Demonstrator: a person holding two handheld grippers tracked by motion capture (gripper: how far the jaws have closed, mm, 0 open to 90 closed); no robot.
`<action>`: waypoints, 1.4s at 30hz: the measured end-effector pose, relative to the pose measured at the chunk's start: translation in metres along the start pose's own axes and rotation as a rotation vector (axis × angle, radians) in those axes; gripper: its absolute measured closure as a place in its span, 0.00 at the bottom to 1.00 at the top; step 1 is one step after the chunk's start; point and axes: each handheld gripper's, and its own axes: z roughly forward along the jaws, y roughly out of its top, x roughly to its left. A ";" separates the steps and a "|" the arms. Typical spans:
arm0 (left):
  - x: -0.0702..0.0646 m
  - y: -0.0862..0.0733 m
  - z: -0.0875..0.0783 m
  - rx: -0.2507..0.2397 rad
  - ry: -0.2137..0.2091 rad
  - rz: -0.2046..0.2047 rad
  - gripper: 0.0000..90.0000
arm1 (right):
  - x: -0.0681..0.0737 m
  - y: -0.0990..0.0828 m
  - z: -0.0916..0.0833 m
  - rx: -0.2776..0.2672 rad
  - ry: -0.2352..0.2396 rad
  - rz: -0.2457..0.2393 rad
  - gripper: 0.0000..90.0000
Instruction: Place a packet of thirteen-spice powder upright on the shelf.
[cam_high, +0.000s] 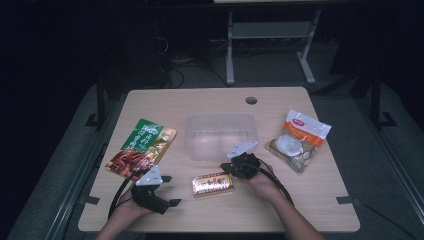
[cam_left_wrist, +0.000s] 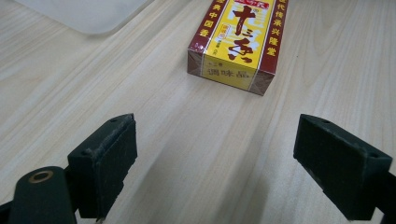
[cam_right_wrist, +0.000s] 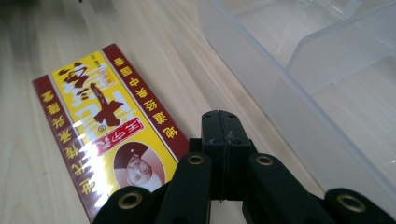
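A yellow and dark-red box (cam_high: 213, 183) (cam_left_wrist: 238, 39) (cam_right_wrist: 105, 128) with Chinese print lies flat on the wooden table (cam_high: 300, 200), near the front middle. My left gripper (cam_high: 170, 190) (cam_left_wrist: 215, 163) rests low at the front left, its jaws open wide and empty, pointing toward the box from a short distance. My right gripper (cam_high: 227, 166) (cam_right_wrist: 223, 125) sits just right of the box, between it and the clear plastic tub (cam_high: 220, 136) (cam_right_wrist: 327, 88). Its jaws are shut together with nothing between them, close beside the box's edge.
A green and red snack pouch (cam_high: 141, 148) lies at the left of the table. An orange and white bag (cam_high: 298, 139) with pale round pieces lies at the right. The tub's corner (cam_left_wrist: 88, 14) shows ahead of the left gripper. Table legs stand on the dark floor behind.
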 end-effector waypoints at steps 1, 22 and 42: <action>0.000 0.000 0.000 0.000 0.000 0.000 0.14 | 0.000 0.000 0.000 0.000 0.000 0.000 1.00; -0.003 0.001 0.002 0.005 -0.011 0.002 0.14 | 0.016 -0.019 -0.036 0.047 0.059 -0.031 0.94; -0.003 0.001 0.004 0.011 -0.015 0.017 0.14 | 0.037 -0.033 -0.037 0.064 0.107 -0.084 0.22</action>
